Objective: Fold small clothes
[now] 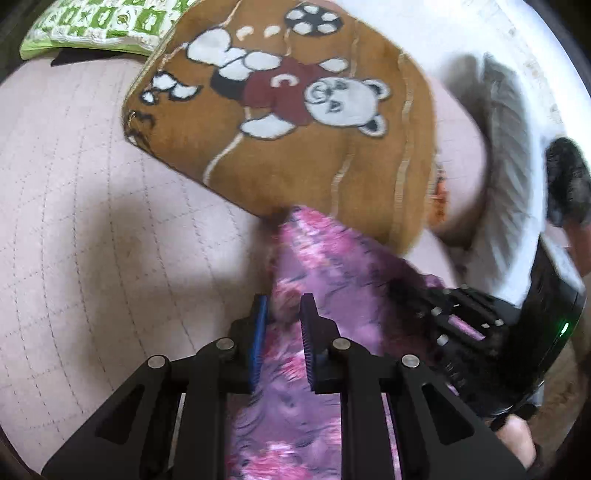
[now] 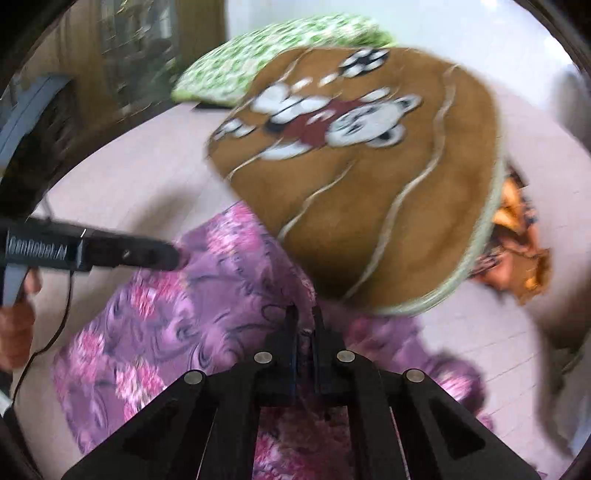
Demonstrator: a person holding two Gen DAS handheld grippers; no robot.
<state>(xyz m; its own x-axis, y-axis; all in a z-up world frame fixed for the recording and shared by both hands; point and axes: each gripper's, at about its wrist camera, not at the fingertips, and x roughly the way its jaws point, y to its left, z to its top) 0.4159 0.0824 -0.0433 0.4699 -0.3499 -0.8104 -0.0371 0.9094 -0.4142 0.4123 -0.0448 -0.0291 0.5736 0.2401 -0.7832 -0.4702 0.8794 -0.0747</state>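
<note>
A purple and pink floral garment [image 2: 192, 295] lies stretched over the pale quilted bed surface [image 1: 92, 221]. My left gripper [image 1: 283, 306] is shut on a bunched edge of this garment [image 1: 332, 266]. My right gripper [image 2: 303, 314] is shut on another edge of it, with cloth pinched between the narrow jaws. In the right wrist view the left gripper [image 2: 177, 256] comes in from the left and touches the garment's far corner. In the left wrist view the right gripper's body [image 1: 480, 325] shows at the right, on the same cloth.
A brown blanket with a bear picture [image 1: 295, 122] lies folded just beyond the garment and also shows in the right wrist view [image 2: 369, 177]. A green patterned pillow [image 1: 103, 26] lies behind it. An orange cloth [image 2: 517, 240] lies to the blanket's right. A white wall rises behind.
</note>
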